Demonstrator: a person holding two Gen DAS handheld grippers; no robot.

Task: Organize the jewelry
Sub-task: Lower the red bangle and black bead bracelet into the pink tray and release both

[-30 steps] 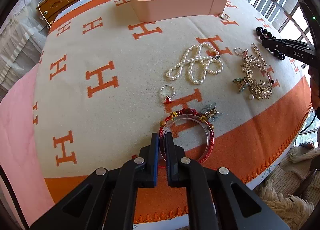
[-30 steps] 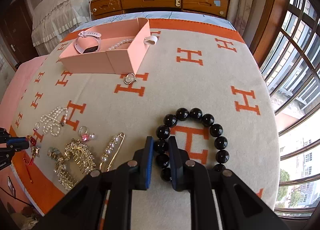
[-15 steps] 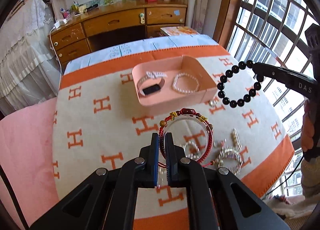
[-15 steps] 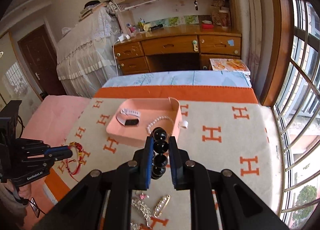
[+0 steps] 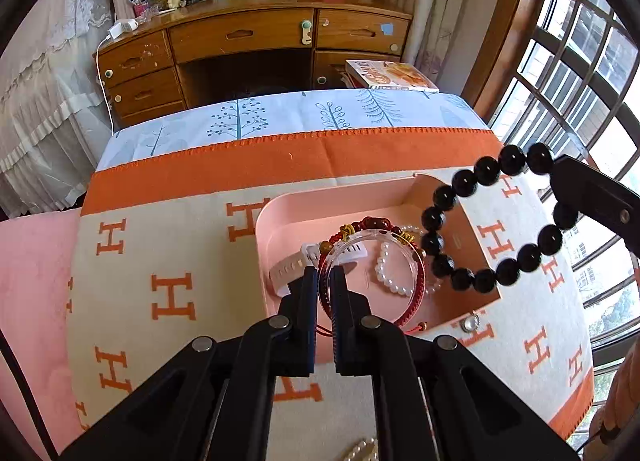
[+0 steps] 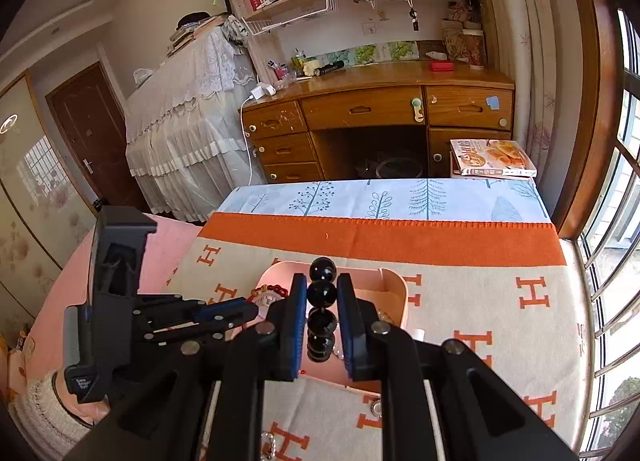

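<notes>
My left gripper (image 5: 325, 281) is shut on a red cord bracelet with a clear bangle (image 5: 376, 261) and holds it above the pink tray (image 5: 280, 213). My right gripper (image 6: 322, 301) is shut on a black bead bracelet (image 6: 322, 293), which hangs over the tray's right side in the left wrist view (image 5: 480, 221). In the tray lie a white watch (image 5: 292, 267) and a pearl bracelet (image 5: 390, 273). The tray also shows in the right wrist view (image 6: 394, 281), with the left gripper (image 6: 224, 311) over its left part.
An orange and cream blanket (image 5: 168, 261) covers the table. A small round silver piece (image 5: 469, 323) lies just in front of the tray. More pearls (image 5: 362, 451) show at the near edge. A wooden desk (image 5: 248, 45) stands behind, windows (image 5: 580, 61) at the right.
Both grippers lifted their bracelets off the blanket and carried them forward to the pink tray. They now hang over it, closer than half a second ago.
</notes>
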